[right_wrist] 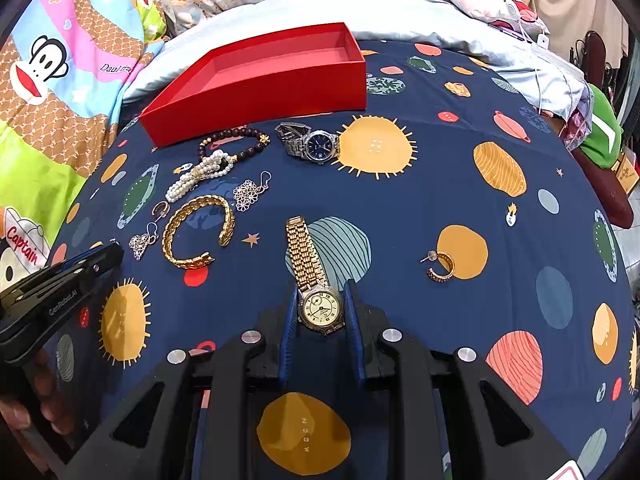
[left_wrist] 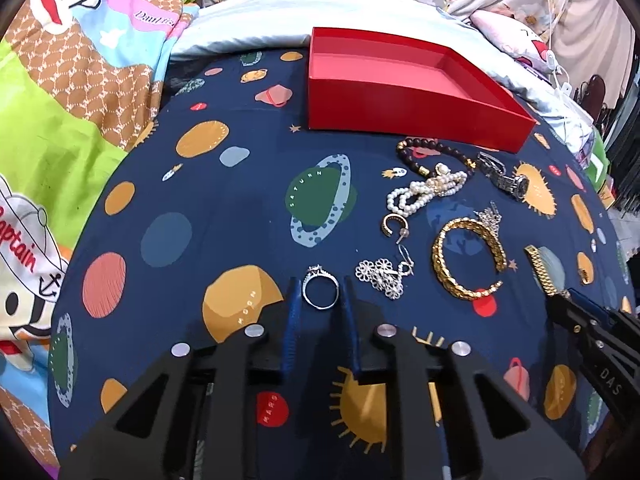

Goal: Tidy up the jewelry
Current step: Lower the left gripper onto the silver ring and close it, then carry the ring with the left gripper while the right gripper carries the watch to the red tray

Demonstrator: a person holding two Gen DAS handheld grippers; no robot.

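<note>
An open red box [left_wrist: 400,92] stands empty at the back of the bed; it also shows in the right wrist view [right_wrist: 260,84]. My left gripper [left_wrist: 320,294] is shut on a silver ring [left_wrist: 321,291] lying on the sheet. My right gripper [right_wrist: 320,308] is shut on a gold watch [right_wrist: 316,284], its band stretching away. Between them lie a gold cuff bracelet [left_wrist: 466,256], a pearl bracelet [left_wrist: 424,192], a dark bead bracelet [left_wrist: 432,152], a silver watch [right_wrist: 312,146], silver flower earrings [left_wrist: 380,276] and a gold hoop earring [left_wrist: 394,224].
Another gold hoop earring [right_wrist: 440,266] lies to the right of the gold watch. The navy planet-print sheet [left_wrist: 240,208] covers the bed. A cartoon-print quilt [left_wrist: 60,100] is bunched at the left, pillows [right_wrist: 400,12] at the back.
</note>
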